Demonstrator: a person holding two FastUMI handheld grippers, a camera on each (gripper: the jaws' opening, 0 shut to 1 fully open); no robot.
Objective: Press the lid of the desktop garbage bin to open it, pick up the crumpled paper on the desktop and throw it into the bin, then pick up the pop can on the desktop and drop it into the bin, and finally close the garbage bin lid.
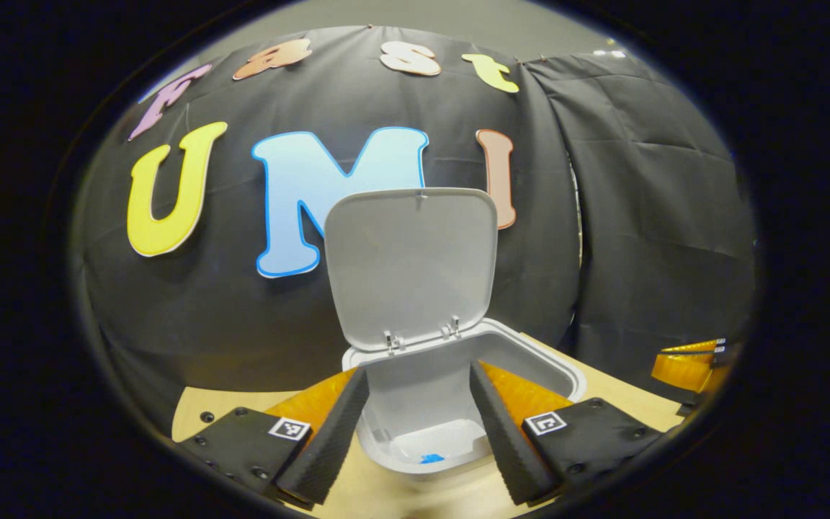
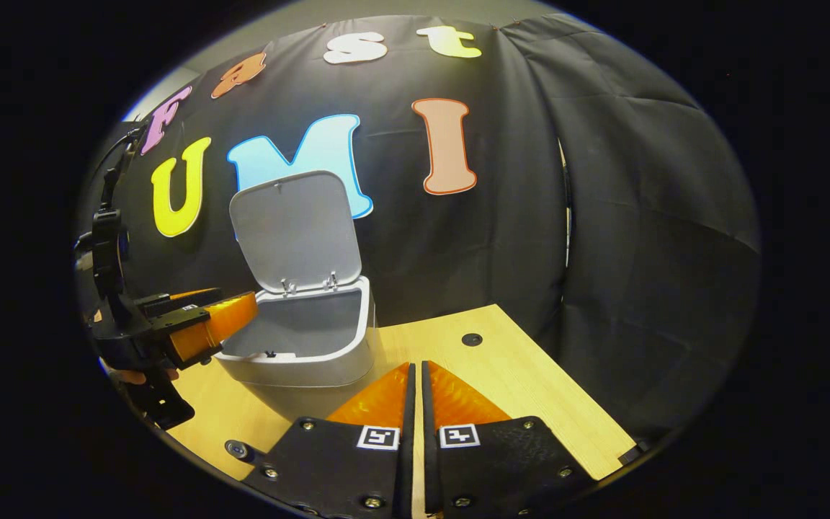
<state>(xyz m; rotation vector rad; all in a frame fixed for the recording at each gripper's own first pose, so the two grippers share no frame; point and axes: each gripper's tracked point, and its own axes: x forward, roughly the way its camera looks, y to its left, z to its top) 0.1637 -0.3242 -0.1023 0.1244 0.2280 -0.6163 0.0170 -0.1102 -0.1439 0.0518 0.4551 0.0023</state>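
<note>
My left claw (image 1: 418,425) is spread wide over the open bin (image 1: 451,404); my right claw (image 2: 416,404) is pressed together, holding nothing, above the bench (image 2: 530,389). Beyond, I see the lid (image 1: 411,263) upright against the black cloth wall (image 1: 638,216).

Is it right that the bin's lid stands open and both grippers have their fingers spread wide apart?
Not quite. The bin lid does stand open, but just the left gripper has its fingers spread. The right gripper view shows the right gripper with fingers closed together, holding nothing.
</note>
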